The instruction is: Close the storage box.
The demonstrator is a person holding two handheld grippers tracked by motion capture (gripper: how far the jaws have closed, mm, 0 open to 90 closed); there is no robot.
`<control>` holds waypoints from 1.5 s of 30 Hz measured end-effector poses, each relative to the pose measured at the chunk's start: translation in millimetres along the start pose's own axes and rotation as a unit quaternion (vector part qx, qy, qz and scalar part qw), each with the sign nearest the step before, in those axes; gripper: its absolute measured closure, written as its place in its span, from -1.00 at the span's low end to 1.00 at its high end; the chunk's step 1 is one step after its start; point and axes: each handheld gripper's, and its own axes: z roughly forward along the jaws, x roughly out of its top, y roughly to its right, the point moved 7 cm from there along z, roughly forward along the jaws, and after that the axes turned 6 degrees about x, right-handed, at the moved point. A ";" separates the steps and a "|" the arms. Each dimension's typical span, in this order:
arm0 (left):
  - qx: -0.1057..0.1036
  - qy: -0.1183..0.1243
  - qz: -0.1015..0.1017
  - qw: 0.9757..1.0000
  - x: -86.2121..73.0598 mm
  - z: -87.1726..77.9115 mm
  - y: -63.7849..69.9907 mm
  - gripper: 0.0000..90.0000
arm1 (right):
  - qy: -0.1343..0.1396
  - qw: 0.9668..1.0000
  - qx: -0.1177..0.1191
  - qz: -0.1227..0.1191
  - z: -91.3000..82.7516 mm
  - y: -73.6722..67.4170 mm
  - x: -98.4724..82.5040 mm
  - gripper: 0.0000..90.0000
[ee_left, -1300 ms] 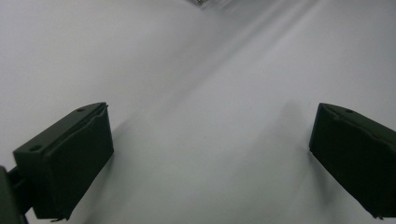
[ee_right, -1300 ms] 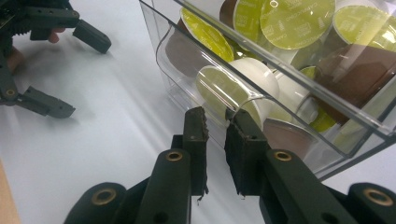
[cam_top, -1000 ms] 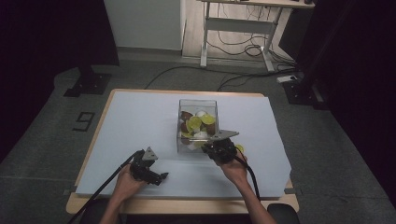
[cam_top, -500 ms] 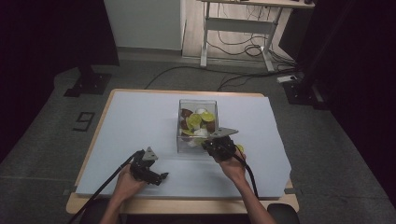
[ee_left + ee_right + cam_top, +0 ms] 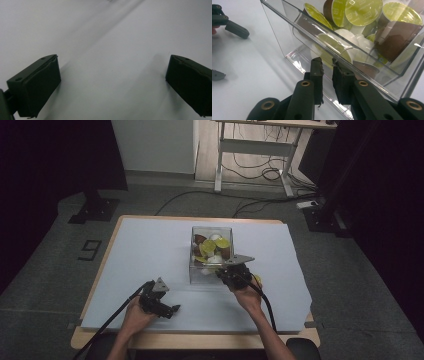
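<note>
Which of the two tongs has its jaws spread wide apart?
The left tongs, resting over the bare white table cover. The right tongs are nearly shut, against the clear box of coffee capsules.

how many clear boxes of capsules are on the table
1: the clear box stands mid-table on the pale sheet, touching the right gripper. It is heaped with coffee capsules.

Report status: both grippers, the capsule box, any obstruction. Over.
Left gripper open, resting on table. Right gripper shut, empty, at clear capsule box front wall. Nothing in the way.
</note>
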 end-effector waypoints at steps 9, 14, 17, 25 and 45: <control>0.000 0.000 -0.001 1.000 0.0 0.0 0.1 -1.00 | -0.004 1.000 -0.006 0.001 5.9 2.2 -2.6 0.82; 0.000 0.000 -0.001 1.000 0.0 0.0 0.1 -1.00 | -0.004 1.000 -0.008 0.000 7.0 2.4 -2.2 0.83; 0.000 0.001 -0.001 1.000 0.0 0.0 0.1 -1.00 | -0.004 1.000 -0.009 -0.001 7.1 2.4 -2.2 0.83; 0.000 0.001 -0.001 1.000 0.0 0.0 0.1 -1.00 | -0.008 1.000 -0.005 -0.003 5.8 1.1 -3.1 0.71; 0.000 0.001 -0.001 1.000 0.1 0.0 -0.1 -1.00 | -0.024 0.999 0.021 -0.014 -14.4 -6.3 -12.6 0.09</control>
